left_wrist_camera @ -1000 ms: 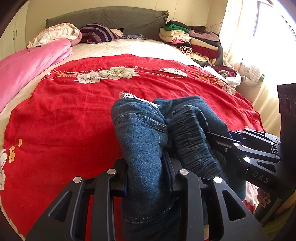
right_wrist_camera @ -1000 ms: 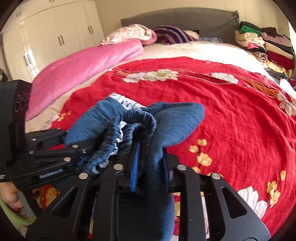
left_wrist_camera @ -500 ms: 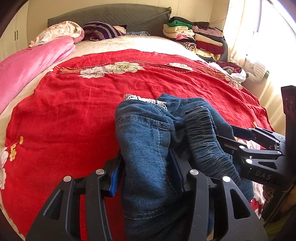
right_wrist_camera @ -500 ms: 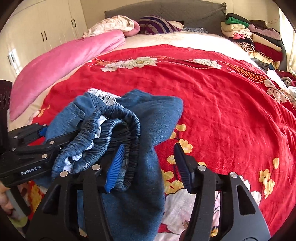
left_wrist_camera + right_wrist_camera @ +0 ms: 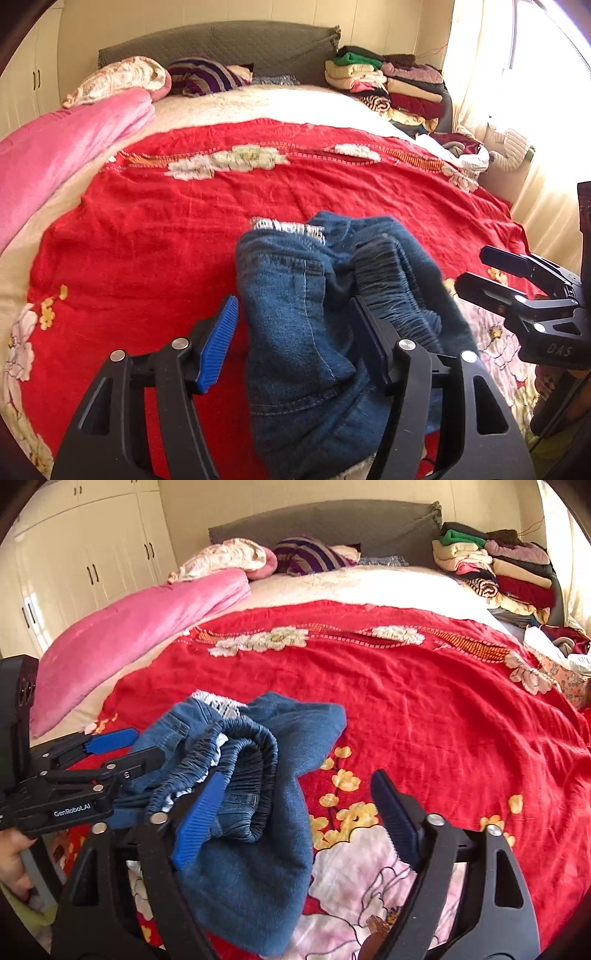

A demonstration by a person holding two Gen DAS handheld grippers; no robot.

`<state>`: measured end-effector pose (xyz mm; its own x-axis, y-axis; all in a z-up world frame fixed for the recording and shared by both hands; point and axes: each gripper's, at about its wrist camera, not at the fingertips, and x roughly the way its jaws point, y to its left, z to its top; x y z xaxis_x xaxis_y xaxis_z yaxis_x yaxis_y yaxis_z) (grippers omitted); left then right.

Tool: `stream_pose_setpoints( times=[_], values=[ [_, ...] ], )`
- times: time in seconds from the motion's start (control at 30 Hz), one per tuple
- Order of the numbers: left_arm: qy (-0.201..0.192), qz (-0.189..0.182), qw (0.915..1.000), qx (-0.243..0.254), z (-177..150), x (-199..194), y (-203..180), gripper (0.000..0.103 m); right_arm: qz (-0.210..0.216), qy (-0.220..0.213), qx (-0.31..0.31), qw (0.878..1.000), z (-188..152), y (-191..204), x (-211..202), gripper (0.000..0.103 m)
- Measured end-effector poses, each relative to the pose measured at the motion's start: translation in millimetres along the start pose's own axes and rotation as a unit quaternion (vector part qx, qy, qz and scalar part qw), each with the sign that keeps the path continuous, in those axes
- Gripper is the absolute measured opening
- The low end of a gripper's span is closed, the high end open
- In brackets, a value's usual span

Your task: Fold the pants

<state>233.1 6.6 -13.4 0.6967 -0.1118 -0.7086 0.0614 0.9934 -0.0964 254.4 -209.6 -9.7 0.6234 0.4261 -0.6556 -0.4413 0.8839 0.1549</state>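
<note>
A bundle of blue denim pants [image 5: 295, 295] with an elastic waistband lies crumpled on the red flowered bedspread [image 5: 166, 240] near the bed's front edge. My left gripper [image 5: 295, 343] straddles the left part of the bundle and its jaws are opening. Its blue left pad stands clear of the cloth, and the right pad is beside the waistband. In the right wrist view the pants [image 5: 258, 867] drape over the left blue pad of my right gripper [image 5: 295, 812]. Its jaws are also opening, and its right pad hangs over bare bedspread [image 5: 443, 709]. Neither gripper pinches the cloth.
A pink quilt [image 5: 140, 627] runs along the bed's left side. Pillows [image 5: 207, 75] lie at the grey headboard. Several folded clothes are stacked [image 5: 498, 568] at the back right. White wardrobe doors [image 5: 81, 554] stand to the left. A person's hand [image 5: 11, 853] holds the left gripper.
Both grippers were shut on the denim a second ago; their jaws have spread wide and let go. The bundle now rests on the bedspread, and both grippers have drawn back a little.
</note>
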Motion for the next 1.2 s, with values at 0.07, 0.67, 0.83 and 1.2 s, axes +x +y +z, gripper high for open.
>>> stream_pose_setpoints(
  times=[0.07,0.67,0.83,1.2],
  values=[
    [-0.009,0.004,1.0,0.001,2,-9,0,0.079,0.0,-0.012,0.0,1.0,3,0,-10,0.082],
    [-0.054,0.028,0.9981,0.001,-30,-99,-10,0.099,-0.017,-0.088,-0.03,0.995,-23,27,-99,0.094],
    [-0.066,0.033,0.9973,-0.004,-53,-119,-14,0.099,-0.034,-0.092,-0.032,0.995,-50,27,-118,0.094],
    [-0.053,0.038,0.9978,0.006,-99,-137,-23,0.099,-0.059,-0.085,-0.029,0.994,-100,29,-142,0.094]
  ],
)
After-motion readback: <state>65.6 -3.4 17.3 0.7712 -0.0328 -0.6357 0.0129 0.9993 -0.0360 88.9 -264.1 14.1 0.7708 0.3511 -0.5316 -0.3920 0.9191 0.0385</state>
